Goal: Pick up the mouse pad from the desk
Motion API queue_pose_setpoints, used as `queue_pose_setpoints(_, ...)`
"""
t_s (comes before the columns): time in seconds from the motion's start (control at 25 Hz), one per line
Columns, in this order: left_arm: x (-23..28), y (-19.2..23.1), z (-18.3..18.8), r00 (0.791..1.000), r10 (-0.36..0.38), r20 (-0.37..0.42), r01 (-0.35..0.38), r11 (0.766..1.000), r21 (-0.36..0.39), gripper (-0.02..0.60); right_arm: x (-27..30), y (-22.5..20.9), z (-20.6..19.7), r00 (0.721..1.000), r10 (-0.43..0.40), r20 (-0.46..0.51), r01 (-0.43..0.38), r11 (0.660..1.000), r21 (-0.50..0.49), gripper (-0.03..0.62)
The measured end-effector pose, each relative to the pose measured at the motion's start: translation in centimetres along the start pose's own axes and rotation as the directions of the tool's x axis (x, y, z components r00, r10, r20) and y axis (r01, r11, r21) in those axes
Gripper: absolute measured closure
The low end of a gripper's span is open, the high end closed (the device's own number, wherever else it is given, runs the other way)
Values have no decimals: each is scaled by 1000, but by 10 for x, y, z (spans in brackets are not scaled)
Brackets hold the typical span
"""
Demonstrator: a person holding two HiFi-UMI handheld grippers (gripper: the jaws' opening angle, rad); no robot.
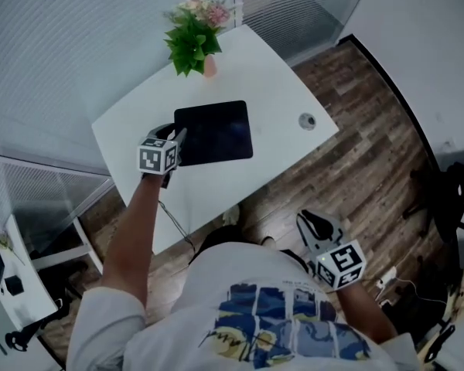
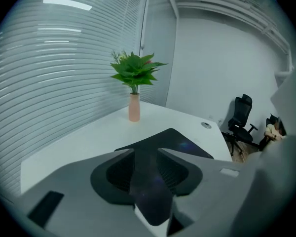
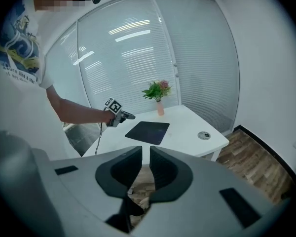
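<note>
Now your left claw [image 1: 176, 139] is released at the edge of the mouse pad [image 1: 214, 132]; your right claw [image 1: 311, 221] is slightly parted, empty.

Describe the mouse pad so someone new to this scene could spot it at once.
Find the white desk by the blinds. Near its middle, on the near side of the pink vase of greenery and with the left gripper by its edge, lies the mouse pad. It is the only dark, flat, square thing there; the small round fitting sits apart.
</note>
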State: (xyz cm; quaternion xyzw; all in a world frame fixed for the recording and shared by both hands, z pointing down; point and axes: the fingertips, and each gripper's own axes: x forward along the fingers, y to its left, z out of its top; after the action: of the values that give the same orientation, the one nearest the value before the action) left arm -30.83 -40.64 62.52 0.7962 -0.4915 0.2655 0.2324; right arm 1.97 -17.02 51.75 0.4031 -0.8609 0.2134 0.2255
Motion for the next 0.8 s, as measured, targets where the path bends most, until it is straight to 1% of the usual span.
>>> queue_pose_setpoints(0.2,35,38,-3,1000,7,-31,-7,1000,-12,448,15,0,5,998,-48,-30,49,998,34,545)
queue_pose_setpoints(0.4,69,64,-11,998,3,-67,-5,1000,-28,433,22,-1,8,994,-91,-57,95,994,58,545)
queue_pose_setpoints(0.64,103,80,-20,995,5,-102,-7,1000,-26,413,29,-5,9,988,-132,-82,138,987,84,546)
queue_pose_setpoints(0.8,107,81,-22,996,-8,-91,5,999,-38,410,29,-9,12,985,-149,-81,157,983,100,548)
